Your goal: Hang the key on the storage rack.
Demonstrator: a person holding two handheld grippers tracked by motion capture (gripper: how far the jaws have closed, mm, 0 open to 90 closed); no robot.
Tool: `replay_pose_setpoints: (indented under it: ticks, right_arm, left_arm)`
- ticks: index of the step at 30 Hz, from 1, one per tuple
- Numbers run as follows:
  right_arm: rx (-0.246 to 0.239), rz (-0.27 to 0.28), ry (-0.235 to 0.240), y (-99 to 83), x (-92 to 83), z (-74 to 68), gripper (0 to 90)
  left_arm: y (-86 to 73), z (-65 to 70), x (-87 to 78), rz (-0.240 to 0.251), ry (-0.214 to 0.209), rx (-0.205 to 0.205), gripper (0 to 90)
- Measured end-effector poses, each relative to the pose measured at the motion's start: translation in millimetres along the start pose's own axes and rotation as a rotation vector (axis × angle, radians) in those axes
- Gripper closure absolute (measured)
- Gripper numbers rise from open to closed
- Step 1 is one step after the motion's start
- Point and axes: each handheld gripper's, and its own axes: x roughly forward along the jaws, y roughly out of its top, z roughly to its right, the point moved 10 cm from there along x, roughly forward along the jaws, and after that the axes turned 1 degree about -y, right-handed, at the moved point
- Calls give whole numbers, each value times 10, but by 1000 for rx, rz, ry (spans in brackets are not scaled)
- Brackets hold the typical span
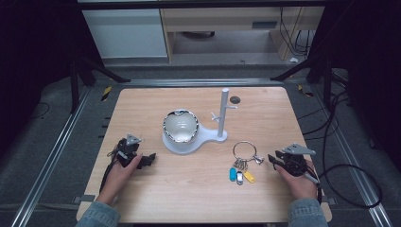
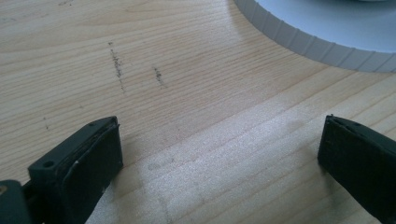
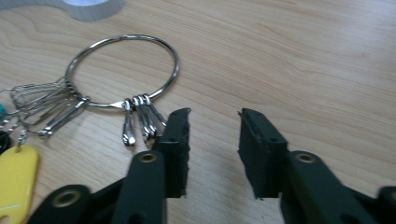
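Black right hand-held gripper [image 3: 214,128] parted, empty

- Wooden table [image 1: 189,189] is being seen from above, w/ dark floor around it.
- White stand [image 1: 222,113] w/ upright post & small side pegs is being carried on a flat white base [image 1: 208,135], near table centre.
- Shiny bowl [image 1: 180,126] is being held on the base's round end, left of post.
- Key ring [image 1: 244,150] w/ clips & blue, white, yellow tags [image 1: 240,176] is lying flat, right of centre, apart from base.
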Motion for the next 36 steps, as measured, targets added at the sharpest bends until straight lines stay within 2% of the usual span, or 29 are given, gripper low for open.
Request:
replay_pose_setpoints:
  ticks: [5, 8, 10, 20, 26, 36]
  right_arm:
    - [-17, 14, 41, 44, 39, -74, 737]
    - [-24, 15, 49, 54, 60, -94, 738]
    - [-33, 15, 71, 65, 89, -139, 733]
    - [-57, 0, 71, 72, 142, -194, 715]
    - [-72, -25, 89, 31, 166, -230, 705]
    - [-86, -47, 105, 0, 194, -272, 741]
  left_arm:
    - [0, 0, 0, 0, 0, 0, 0]
    - [-1, 0, -1, -2, -1, 3, 0]
    - [0, 2, 0, -1, -2, 4, 0]
    - [0, 3, 0, -1, -3, 4, 0]
    - [0, 3, 0, -1, -3, 4, 0]
    - [0, 3, 0, -1, -3, 4, 0]
